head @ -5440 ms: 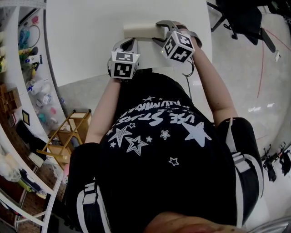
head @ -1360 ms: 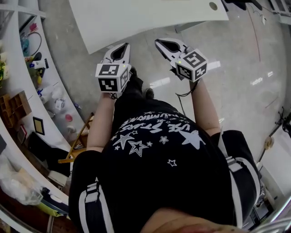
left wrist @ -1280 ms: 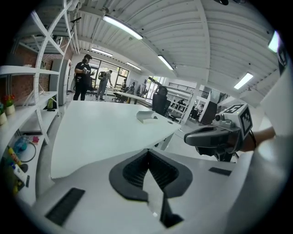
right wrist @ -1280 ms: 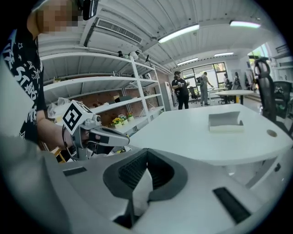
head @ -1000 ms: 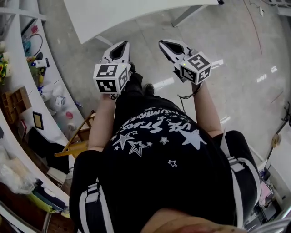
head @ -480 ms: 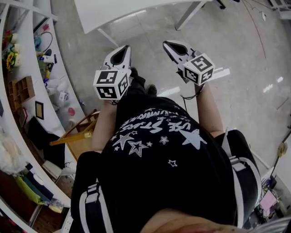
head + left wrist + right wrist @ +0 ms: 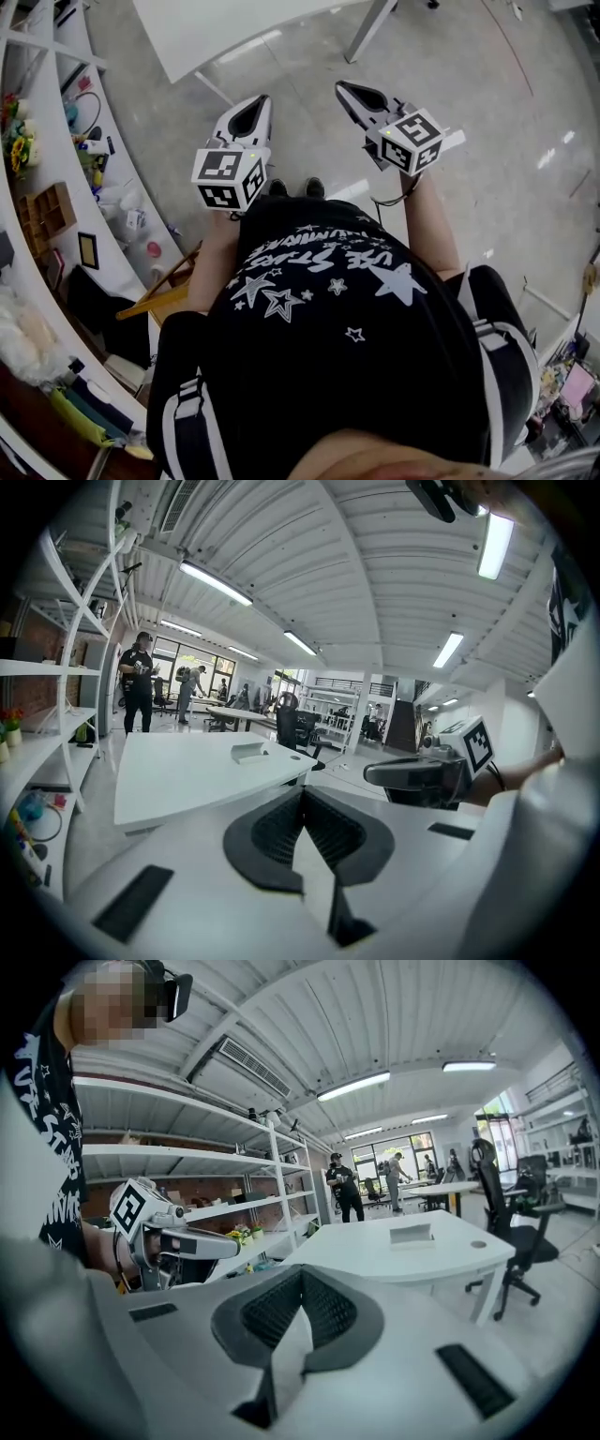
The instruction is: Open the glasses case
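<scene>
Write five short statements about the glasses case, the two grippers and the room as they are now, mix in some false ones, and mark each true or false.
1. The glasses case lies on the white table. True.
2. The right gripper is clamped on the glasses case. False: its jaws are shut on nothing, and the case is well apart from it.
3. The left gripper has its jaws shut with nothing between them. True.
4. Both grippers are held over the table. False: in the head view they are over the grey floor, with the table further ahead.
5. A black office chair stands beside the table. True.
</scene>
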Available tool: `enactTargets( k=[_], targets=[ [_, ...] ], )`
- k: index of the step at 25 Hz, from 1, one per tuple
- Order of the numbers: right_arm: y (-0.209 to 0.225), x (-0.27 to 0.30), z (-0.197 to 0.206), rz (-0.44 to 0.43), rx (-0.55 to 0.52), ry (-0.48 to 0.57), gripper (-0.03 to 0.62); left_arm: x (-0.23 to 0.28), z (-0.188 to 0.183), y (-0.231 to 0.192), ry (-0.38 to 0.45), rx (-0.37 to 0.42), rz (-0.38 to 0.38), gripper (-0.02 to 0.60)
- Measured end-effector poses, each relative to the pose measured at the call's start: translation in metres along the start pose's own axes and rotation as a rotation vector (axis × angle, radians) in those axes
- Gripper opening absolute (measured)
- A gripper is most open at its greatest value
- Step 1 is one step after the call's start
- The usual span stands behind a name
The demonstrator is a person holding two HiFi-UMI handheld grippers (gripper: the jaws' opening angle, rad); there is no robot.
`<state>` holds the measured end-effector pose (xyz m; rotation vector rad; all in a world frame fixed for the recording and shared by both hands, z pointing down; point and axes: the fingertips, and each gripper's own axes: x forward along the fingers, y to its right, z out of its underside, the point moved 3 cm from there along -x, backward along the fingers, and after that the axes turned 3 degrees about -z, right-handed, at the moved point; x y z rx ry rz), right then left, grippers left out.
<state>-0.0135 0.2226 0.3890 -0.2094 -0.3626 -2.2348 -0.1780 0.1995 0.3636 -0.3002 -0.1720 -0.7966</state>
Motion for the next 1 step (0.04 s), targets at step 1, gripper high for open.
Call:
enactTargets(
  k=[1],
  targets=[
    [-0.0046,0.0007,-0.0024,0.003,-0.001,0.002,0.009,-0.0035,-0.0013,-0.0004,0.001,0.003,0.009,0.012]
  ],
)
